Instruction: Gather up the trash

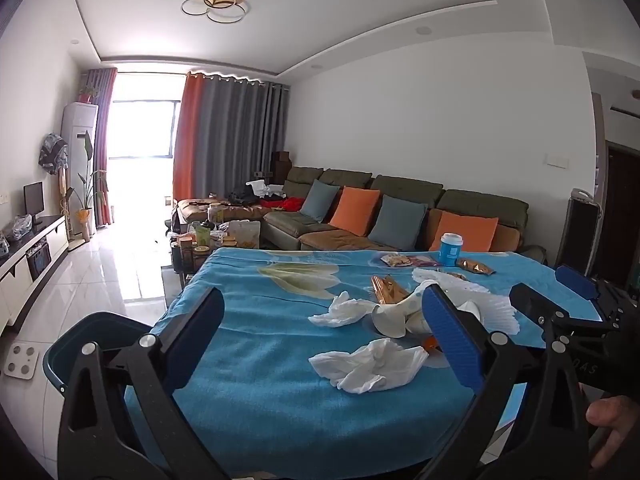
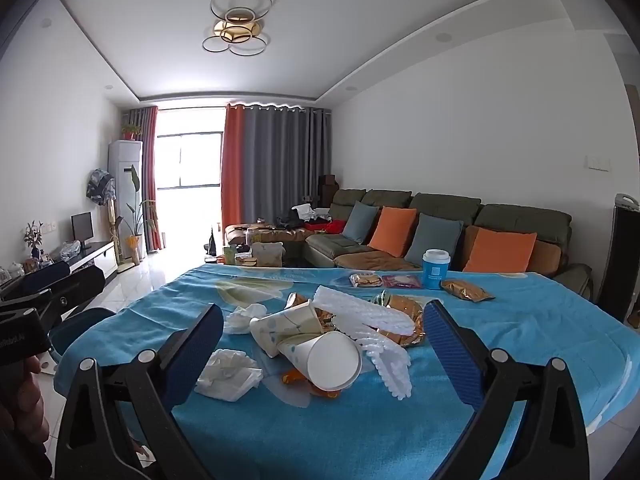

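I held the left gripper (image 1: 328,340) above the near edge of the tabletop (image 1: 256,400), its fingers (image 1: 452,344) spread wide and empty. The right gripper (image 2: 324,350) was level with it, fingers (image 2: 450,354) likewise apart, gripping nothing.

The trash lay in one loose heap on the blue cloth:
- a crumpled tissue (image 1: 368,366) nearest the left gripper, a second tissue (image 1: 340,310) behind it;
- two tipped paper cups (image 2: 320,354), one mouth facing the right camera;
- white foam netting (image 2: 372,320) draped over gold foil wrappers (image 2: 404,312).

A dark bin (image 1: 88,344) stood on the floor beside the tabletop's left edge (partly hidden by the left finger). At the far edge stood an upright blue cup (image 2: 436,268) among sealed snack packets (image 2: 466,290), well apart from the heap.
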A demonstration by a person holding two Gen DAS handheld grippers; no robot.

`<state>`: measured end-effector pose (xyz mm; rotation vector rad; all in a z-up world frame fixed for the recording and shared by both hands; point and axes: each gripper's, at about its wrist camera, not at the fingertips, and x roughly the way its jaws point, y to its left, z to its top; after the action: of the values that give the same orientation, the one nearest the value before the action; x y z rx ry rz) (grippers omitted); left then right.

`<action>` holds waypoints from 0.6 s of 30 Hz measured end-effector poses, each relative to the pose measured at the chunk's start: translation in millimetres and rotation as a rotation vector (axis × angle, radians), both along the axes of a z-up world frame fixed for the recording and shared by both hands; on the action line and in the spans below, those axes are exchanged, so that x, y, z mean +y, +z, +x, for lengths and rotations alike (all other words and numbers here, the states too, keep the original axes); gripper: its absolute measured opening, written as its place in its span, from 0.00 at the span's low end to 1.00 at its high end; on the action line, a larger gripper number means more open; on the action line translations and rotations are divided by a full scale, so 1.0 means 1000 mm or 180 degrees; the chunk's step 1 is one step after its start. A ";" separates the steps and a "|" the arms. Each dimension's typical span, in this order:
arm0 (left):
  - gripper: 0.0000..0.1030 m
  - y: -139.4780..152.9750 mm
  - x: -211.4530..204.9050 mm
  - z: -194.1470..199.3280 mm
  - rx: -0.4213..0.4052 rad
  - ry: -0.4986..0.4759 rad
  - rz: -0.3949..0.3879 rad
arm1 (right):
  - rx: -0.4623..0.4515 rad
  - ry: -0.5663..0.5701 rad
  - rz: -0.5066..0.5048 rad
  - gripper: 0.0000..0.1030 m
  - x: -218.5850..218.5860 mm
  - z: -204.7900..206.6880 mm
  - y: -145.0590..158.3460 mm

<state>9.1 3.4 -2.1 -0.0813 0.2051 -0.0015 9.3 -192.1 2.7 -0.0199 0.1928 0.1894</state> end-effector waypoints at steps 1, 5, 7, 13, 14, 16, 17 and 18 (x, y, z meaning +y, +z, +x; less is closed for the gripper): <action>0.95 0.000 0.001 0.001 0.0001 0.0005 -0.0004 | -0.0002 0.0008 -0.0002 0.94 0.000 0.000 0.000; 0.95 0.004 -0.002 -0.008 -0.0026 0.0023 0.0027 | -0.0003 0.0027 -0.0004 0.94 0.001 0.000 0.001; 0.95 0.004 -0.002 -0.008 -0.0026 0.0023 0.0031 | -0.0008 0.0033 -0.0007 0.94 0.001 0.000 0.001; 0.95 0.004 -0.002 -0.009 -0.0027 0.0010 0.0041 | -0.0006 0.0017 0.0001 0.94 -0.001 0.002 0.000; 0.95 0.005 -0.004 -0.007 -0.0022 0.0019 0.0038 | -0.0008 0.0014 0.0000 0.94 -0.001 0.003 0.000; 0.95 0.005 -0.004 -0.007 -0.0026 0.0012 0.0033 | -0.0007 0.0019 -0.0003 0.94 0.000 0.003 0.000; 0.95 0.005 -0.004 -0.007 -0.0024 0.0008 0.0033 | -0.0006 0.0018 -0.0007 0.94 0.000 0.003 -0.001; 0.95 0.004 -0.004 -0.006 -0.0020 0.0004 0.0034 | -0.0003 0.0017 -0.0010 0.94 -0.001 0.003 -0.001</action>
<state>2.9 -1.0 2.4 -0.0707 0.1988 0.0007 12.4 -192.6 2.0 -0.0237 0.1921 0.1945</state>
